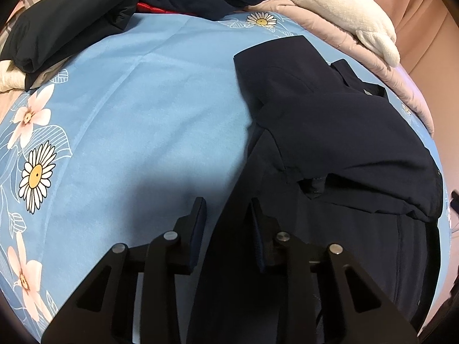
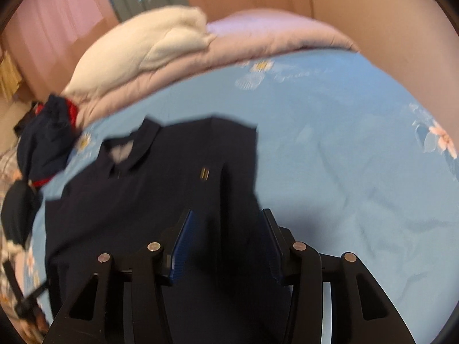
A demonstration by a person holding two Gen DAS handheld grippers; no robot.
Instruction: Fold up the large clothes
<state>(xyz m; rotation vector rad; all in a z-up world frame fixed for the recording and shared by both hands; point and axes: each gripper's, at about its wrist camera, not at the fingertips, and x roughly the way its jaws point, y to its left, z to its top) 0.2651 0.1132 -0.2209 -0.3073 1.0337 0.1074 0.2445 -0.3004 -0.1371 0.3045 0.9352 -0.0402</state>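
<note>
1. Fingers (image 1: 200,223) on your left gripper (image 1: 228,226) stand apart with nothing between them; the left pad hangs over bare blue sheet, the right pad over the dark edge of the shirt, at the lower centre of the left wrist view.
2. Fingers (image 2: 180,243) on your right gripper (image 2: 226,240) are also spread wide. Dark cloth fills the gap between them at the lower centre of that view, but whether the pads touch it cannot be told.
3. Find the navy polo shirt (image 2: 160,189) lying on the bed sheet (image 2: 344,149): its collar (image 2: 137,149) points to the upper left of the right wrist view, and a small gold mark (image 2: 205,174) sits on the chest.
4. In the left wrist view one side of the polo (image 1: 338,132) is already turned over the body, in the right half of the frame.
5. Judging from this, take each hem corner squarely, with both layers inside the pads, before you lift.
6. Raise both sides level, so the soft knit does not sag or twist.
7. Expect the shirt to be limp, matte and thin; the sheet looks brushed, pale blue, printed with daisies (image 1: 37,176).
8. Keep clear of the dark garment pile (image 1: 86,20) at the upper left and the fluffy cream blanket (image 1: 344,8) at the upper right.
</note>
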